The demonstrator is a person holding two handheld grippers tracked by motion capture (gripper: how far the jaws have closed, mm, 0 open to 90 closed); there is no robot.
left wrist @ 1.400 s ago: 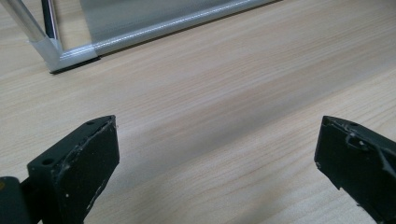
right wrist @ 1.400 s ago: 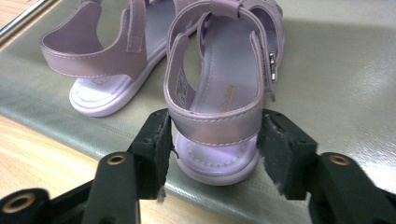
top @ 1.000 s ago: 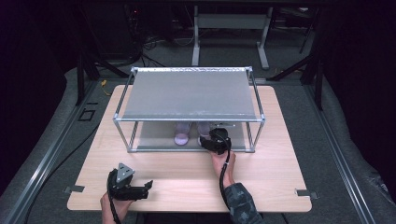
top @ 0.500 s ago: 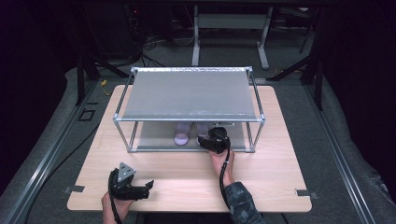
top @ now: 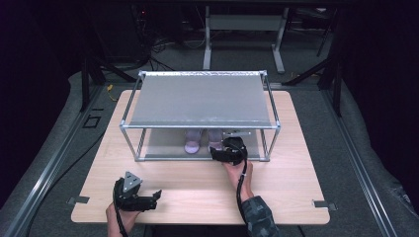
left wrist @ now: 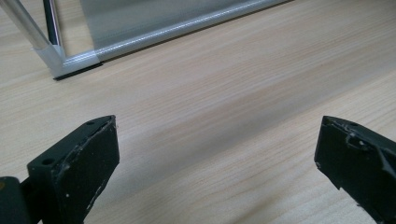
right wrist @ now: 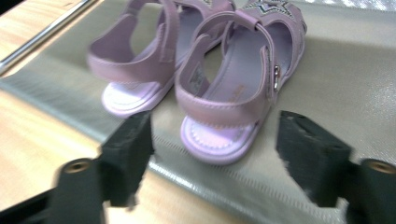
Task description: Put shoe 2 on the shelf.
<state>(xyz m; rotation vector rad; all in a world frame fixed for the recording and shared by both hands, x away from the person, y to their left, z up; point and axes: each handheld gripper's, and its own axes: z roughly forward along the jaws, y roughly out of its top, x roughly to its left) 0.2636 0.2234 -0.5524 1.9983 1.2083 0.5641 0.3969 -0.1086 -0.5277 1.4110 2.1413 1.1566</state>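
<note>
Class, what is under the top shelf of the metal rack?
Two lilac sandals stand side by side on the lower shelf. The top shelf covers their toes from above.

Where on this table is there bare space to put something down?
The wooden table is bare between the left gripper and the person's right forearm, and along both sides of the metal shelf frame. The lower shelf is free left of the purple sandals; it is crowded where the right gripper meets them.
</note>
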